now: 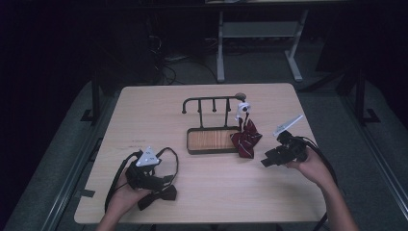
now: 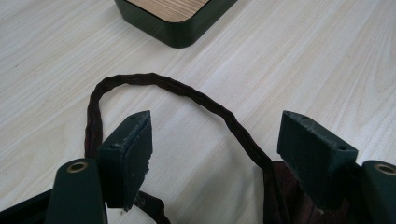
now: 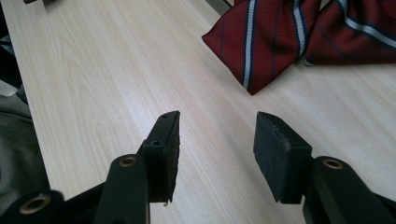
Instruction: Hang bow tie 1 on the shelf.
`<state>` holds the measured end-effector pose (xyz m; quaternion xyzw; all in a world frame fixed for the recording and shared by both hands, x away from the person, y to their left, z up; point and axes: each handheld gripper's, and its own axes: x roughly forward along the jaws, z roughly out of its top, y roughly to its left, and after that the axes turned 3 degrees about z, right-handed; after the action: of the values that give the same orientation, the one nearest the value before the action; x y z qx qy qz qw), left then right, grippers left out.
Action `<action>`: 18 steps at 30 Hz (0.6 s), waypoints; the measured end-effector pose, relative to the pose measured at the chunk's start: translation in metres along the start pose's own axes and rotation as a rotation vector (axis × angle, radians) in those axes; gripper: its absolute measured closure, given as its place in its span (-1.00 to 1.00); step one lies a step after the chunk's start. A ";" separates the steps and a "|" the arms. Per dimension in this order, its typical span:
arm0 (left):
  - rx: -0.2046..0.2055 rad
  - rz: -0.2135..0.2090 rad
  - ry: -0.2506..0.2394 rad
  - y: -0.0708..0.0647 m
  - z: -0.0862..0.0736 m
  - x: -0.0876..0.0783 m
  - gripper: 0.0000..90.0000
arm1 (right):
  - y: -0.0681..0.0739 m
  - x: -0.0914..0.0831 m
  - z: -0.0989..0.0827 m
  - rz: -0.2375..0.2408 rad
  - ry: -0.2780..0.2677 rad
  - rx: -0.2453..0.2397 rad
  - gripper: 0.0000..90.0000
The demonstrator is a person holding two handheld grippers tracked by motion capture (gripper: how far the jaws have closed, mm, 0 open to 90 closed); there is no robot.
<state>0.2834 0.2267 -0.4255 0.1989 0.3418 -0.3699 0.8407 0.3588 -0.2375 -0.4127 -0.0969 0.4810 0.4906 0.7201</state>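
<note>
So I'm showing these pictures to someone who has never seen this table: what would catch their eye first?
Probably the striped red bow tie, hanging from the right end of the dark hook rack and spilling over the corner of its wood-floored tray at mid-table. Next, the dark brown bow tie with its looped strap, lying on the near left of the table under the open left gripper.

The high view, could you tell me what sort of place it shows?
Probably a lab or workshop set up for recording: a pale wooden table in a dark room, cables on the floor behind it, and a metal desk frame beyond.
</note>
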 end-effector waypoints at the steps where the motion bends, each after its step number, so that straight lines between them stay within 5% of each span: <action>1: 0.001 0.001 0.001 0.000 0.000 0.000 -0.40 | 0.000 0.000 -0.001 0.001 -0.001 -0.004 0.12; 18: -0.026 0.000 -0.014 0.000 0.001 0.000 -0.42 | 0.008 0.009 -0.019 0.001 -0.025 -0.010 0.10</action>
<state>0.2843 0.2262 -0.4246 0.1851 0.3407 -0.3670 0.8456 0.3414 -0.2401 -0.4270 -0.0942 0.4697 0.4945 0.7253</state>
